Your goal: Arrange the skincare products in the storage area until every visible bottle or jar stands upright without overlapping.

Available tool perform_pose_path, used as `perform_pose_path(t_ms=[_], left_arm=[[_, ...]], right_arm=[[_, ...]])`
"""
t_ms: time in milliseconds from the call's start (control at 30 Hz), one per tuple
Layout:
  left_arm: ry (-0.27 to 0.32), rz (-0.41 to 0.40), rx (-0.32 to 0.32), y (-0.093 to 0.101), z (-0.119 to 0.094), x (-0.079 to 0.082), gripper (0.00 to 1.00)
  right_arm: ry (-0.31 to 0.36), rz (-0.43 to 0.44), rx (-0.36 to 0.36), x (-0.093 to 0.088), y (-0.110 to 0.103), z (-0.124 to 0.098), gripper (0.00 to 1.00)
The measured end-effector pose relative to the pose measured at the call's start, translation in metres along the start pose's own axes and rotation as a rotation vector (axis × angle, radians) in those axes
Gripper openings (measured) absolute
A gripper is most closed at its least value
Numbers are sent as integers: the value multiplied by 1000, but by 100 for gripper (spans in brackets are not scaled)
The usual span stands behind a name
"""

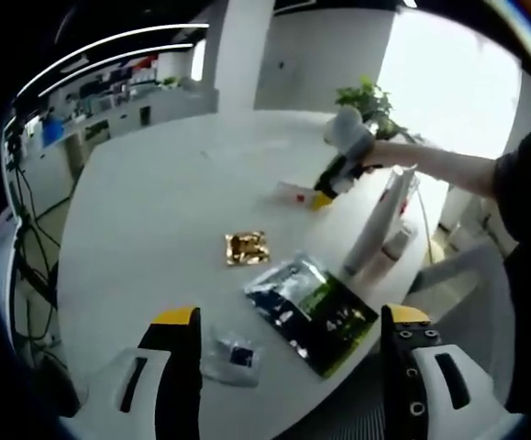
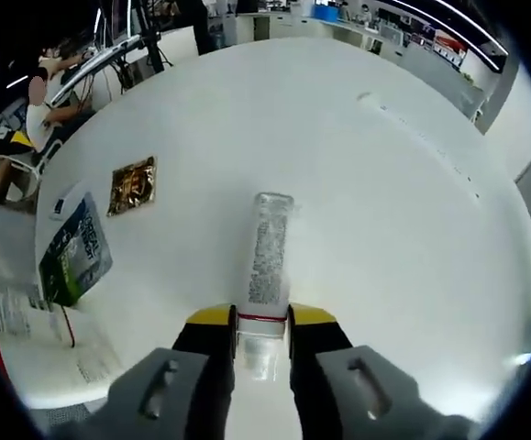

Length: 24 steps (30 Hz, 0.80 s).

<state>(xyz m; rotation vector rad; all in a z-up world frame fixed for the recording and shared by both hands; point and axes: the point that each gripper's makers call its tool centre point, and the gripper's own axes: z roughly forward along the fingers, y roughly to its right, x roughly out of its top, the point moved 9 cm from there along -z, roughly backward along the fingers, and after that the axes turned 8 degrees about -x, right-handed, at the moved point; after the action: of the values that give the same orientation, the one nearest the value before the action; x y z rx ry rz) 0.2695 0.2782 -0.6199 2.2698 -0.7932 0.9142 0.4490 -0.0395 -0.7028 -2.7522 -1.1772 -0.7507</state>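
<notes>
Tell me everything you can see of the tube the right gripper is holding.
The tube is slim and white, seemingly soft plastic, with a block of fine dark print I cannot read and a thin red band near the gripped end. It lies flat on the white table, its crimped flat end pointing away. The right gripper is shut on its near end, which looks clear or glossy; yellow-tipped jaws press both sides. In the left gripper view it shows as a small white shape.

The right gripper [image 2: 263, 332] has its yellow-tipped jaws closed on the capped end of a white skincare tube [image 2: 268, 257] lying flat on the white table [image 2: 357, 192], with a gold sachet [image 2: 133, 184] and a green-and-silver pouch [image 2: 75, 249] left of the tube.
</notes>
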Motion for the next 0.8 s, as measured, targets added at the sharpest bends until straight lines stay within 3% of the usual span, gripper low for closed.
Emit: perform_pose_path(t_ms=[433, 800], left_arm=[[9, 23, 3, 9, -3, 5, 78], [15, 47, 9, 12, -7, 9, 77]], right_arm=[[20, 2, 17, -6, -6, -4, 18], [83, -53, 47, -5, -14, -28, 18]])
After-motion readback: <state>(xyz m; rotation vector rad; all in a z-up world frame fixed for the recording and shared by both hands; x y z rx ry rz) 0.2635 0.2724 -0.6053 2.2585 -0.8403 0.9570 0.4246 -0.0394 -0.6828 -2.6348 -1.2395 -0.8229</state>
